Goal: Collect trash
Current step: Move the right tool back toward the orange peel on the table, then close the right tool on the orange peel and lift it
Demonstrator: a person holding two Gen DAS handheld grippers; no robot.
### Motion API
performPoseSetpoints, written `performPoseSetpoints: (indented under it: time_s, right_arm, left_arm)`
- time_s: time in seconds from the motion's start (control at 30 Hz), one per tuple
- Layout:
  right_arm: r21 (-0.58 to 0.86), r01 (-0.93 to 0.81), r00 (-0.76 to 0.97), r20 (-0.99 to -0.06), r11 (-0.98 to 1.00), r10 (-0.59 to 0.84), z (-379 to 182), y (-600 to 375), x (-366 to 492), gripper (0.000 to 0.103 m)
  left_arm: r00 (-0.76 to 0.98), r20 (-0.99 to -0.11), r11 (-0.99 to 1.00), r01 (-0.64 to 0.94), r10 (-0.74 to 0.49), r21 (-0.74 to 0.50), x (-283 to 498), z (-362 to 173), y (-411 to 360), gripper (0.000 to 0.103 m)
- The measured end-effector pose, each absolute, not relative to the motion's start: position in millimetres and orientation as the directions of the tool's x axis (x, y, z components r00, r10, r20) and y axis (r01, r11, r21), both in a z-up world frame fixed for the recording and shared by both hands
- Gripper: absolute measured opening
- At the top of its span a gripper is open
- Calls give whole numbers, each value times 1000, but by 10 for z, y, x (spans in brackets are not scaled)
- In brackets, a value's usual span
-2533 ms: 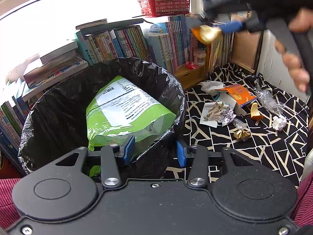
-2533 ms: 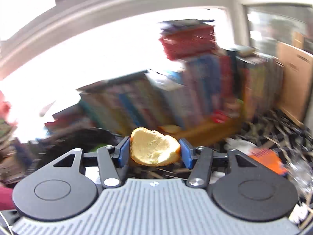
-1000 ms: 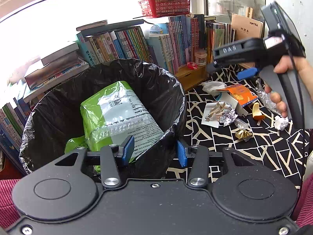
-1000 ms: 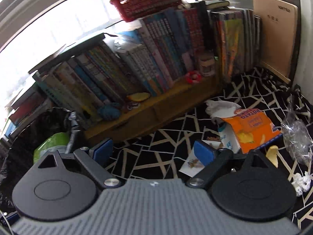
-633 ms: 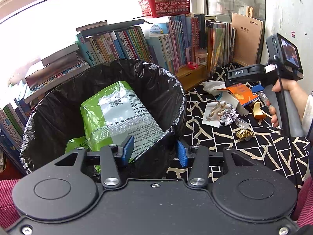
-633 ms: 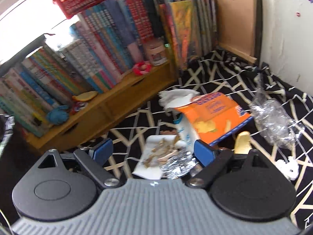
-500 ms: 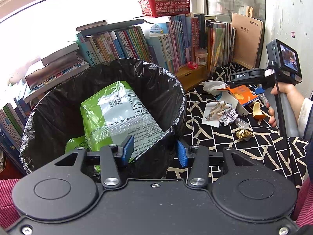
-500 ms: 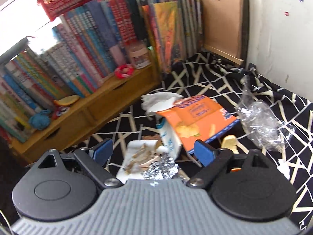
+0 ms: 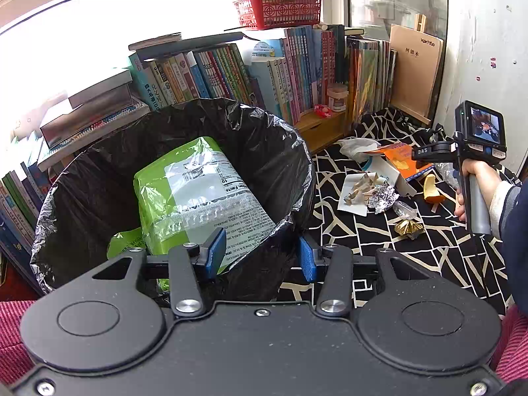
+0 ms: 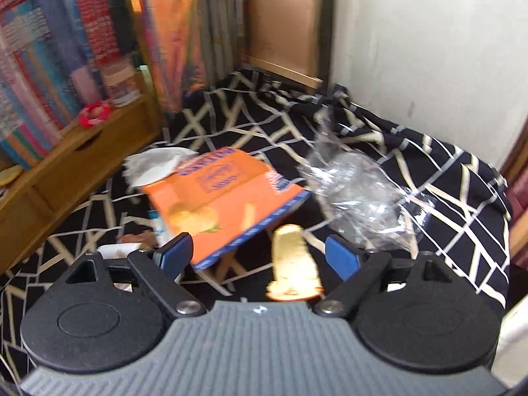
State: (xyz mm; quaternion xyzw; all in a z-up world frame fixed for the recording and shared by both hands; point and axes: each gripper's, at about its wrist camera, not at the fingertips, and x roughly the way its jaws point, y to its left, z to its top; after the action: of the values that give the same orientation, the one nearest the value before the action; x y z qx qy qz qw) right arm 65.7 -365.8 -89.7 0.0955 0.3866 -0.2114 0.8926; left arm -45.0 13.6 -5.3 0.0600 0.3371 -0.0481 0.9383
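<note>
My left gripper (image 9: 262,254) is shut on the near rim of the black-lined trash bin (image 9: 298,155), which holds a green bag (image 9: 198,191). Trash lies on the black patterned cloth (image 9: 412,257): an orange snack bag (image 10: 224,198), clear plastic wrap (image 10: 356,198), a white tissue (image 10: 155,165), a foil ball (image 9: 382,194), a gold wrapper (image 9: 409,227) and a paper with scraps (image 9: 354,191). My right gripper (image 10: 257,254) hangs over a pale orange peel piece (image 10: 292,264). Its jaws are wide and closing, with the peel between them, untouched.
Bookshelves (image 9: 297,66) with a low wooden ledge (image 10: 66,165) line the back. A white wall (image 10: 412,49) and a brown board (image 10: 280,16) close the right corner. A person's hand (image 9: 475,178) holds the right gripper. Red fabric (image 9: 13,323) lies at the near left.
The right gripper dropped its earlier pale piece, then swung right and down from the shelves to just above the peel. The green bag settled lower in the bin. The left gripper stayed put.
</note>
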Motion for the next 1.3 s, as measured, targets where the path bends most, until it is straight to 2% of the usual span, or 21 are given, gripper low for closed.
performPoseSetpoints:
  time_s: [0.17,0.77,0.83,0.9,0.97,1.13,1.2,1.23,1.27,1.3]
  right_arm:
    - [32,528,546,-778,849,-310,-1078,-3935,667,87]
    - [-78,435,455,-841,897,-293,-1604,-3862,850,85]
    - [-71,434,462,-839,898,-289,-1593,-3860,841,79]
    - [-70,432,470,-833,899,-290,-1575,-3844,834,57]
    - [-72,439,474,-828,896,-299,-1557,-3834,828,53]
    - [-58,459,481,-823,887,-303,-1510,-3842,818,50]
    - [-39,482,496,-811,875,-310,-1439,-3845,801,45]
    - [-28,496,508,-801,868,-317,-1390,-3847,791,35]
    - [-20,513,517,-791,858,-327,-1338,-3848,781,7]
    - [3,534,533,-777,845,-335,-1271,-3863,764,7]
  left_arm:
    - [768,-639,988,130,-49,80,-450,-54,131,44]
    - [771,-635,987,133,-48,87,-459,-56,132,44]
    - [771,-635,987,133,-48,87,-460,-58,131,44]
    - [772,-633,986,136,-47,92,-460,-61,127,45]
    - [772,-633,986,137,-47,94,-458,-62,124,45]
    - [773,-633,986,137,-47,94,-459,-68,119,46]
    - [773,-632,986,136,-46,96,-456,-69,123,46]
    - [773,-633,986,137,-47,94,-458,-70,120,46]
    - [773,-633,986,137,-46,95,-455,-71,124,46]
    - [773,-633,986,137,-47,94,-459,-71,119,46]
